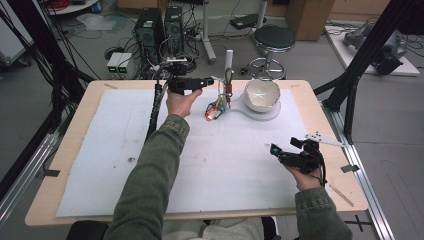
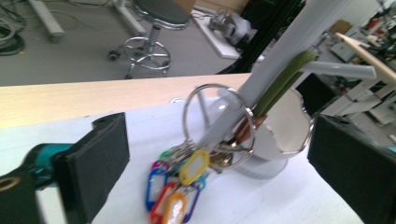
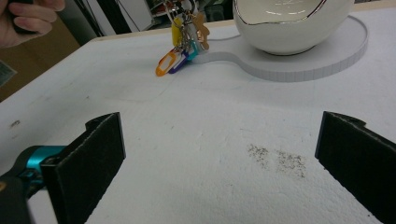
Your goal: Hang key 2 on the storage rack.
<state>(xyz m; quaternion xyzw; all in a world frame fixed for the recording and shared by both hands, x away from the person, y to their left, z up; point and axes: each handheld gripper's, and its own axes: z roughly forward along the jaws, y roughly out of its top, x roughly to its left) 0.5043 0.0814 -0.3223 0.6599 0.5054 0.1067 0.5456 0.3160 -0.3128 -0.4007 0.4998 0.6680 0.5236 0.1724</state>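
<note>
Lab floor with stool and computers behind; white mat covers wooden table. Key ring hangs on upright post of white stand, apparently hooked there so tags trail onto mat. Ring stands near vertical, bunch's long axis running down from post. Bowl sits on stand. Left gripper beside ring, jaws wide, nothing between. Right gripper idle near table's right edge, jaws wide, empty.
</note>
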